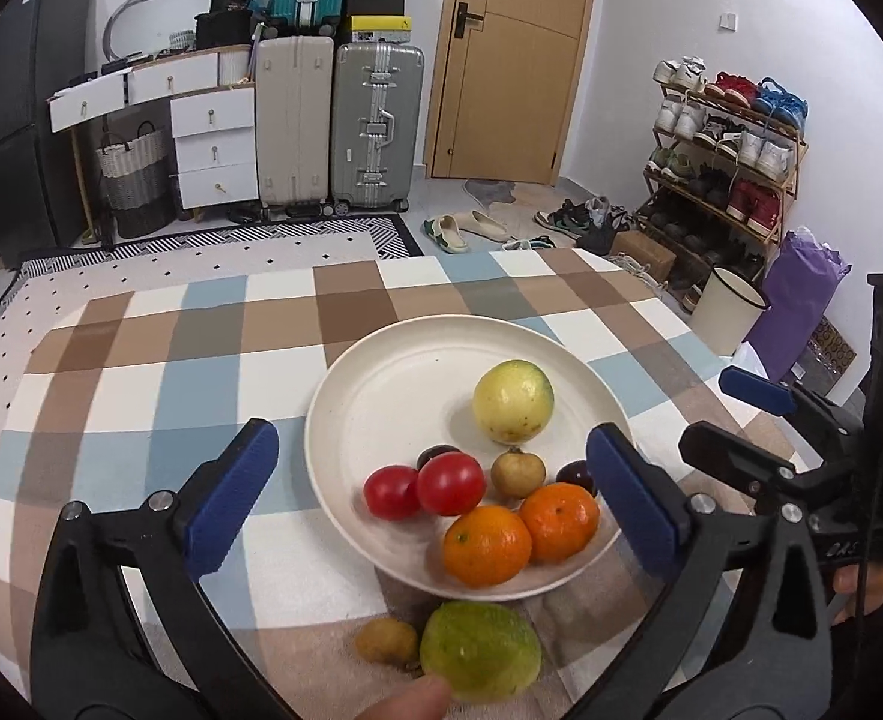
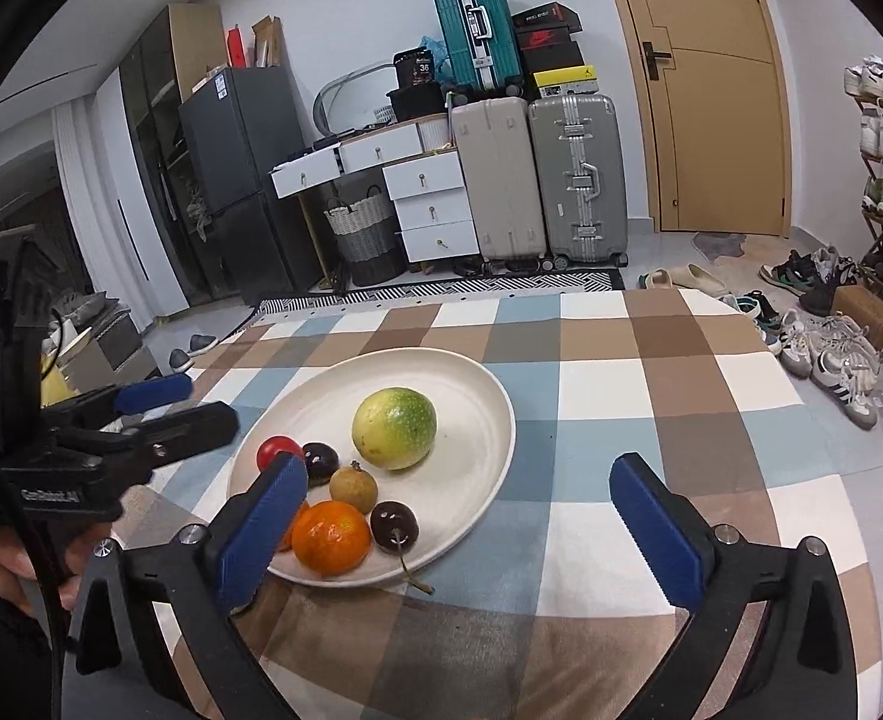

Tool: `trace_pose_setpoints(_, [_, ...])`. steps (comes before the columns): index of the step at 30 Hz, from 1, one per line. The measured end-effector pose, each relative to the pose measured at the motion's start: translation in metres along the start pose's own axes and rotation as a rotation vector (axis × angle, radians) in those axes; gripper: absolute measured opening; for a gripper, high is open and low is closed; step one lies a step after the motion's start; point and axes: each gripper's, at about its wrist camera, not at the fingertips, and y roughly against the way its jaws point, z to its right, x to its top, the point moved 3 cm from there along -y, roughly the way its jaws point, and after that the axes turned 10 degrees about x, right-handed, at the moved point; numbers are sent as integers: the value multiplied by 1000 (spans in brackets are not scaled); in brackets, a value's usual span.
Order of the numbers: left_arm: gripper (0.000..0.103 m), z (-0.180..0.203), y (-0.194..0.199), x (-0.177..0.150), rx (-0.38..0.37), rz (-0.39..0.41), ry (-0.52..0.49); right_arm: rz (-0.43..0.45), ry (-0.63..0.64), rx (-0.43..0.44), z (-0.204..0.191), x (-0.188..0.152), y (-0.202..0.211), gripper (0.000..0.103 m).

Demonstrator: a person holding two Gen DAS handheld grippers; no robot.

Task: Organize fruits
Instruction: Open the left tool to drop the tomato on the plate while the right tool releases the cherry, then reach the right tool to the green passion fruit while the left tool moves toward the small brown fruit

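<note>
Left gripper [image 1: 432,489] and right gripper [image 2: 459,519] both spread wide, holding nothing. Plate [image 1: 381,384] on checked cloth [image 1: 171,372] carries a yellow-green fruit [image 1: 513,401], two tomatoes [image 1: 450,483], two oranges [image 1: 488,546]. Green fruit [image 1: 480,651] lies off-plate, near edge.

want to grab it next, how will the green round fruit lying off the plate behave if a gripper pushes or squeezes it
The green fruit looks round with no flat side, so a push would probably roll it across the checked cloth. Its skin looks smooth, so the pads could slip unless centred. The small brown fruit right beside it would likely get nudged too.
</note>
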Motion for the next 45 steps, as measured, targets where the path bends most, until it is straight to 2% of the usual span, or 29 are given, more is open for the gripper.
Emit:
trace_pose_setpoints(6, [102,-9,34,-13,30,22,-1,-23,-5,8,-9,-9,8,103])
trace_pose_setpoints(13, [102,-26,57,-37,61,0,10,-52,9,26,-26,-20,15,103])
trace_pose_setpoints(17, [102,-34,64,-49,78,-12,18,-62,-3,64,-35,-26,17,103])
trace_pose_setpoints(32, [102,-42,51,-90,86,-110,-6,-154,-60,157,-41,-43,0,102])
trace_pose_setpoints(39, [102,-43,38,-96,86,-141,2,-196,-66,199,-46,-48,-8,102])
trace_pose_setpoints(43, [102,-45,35,-97,113,-145,3,-234,-49,231,-57,-55,-17,93])
trace_pose_setpoints(45, [102,-47,35,-97,111,-146,9,-252,-56,244,-61,-58,-21,92])
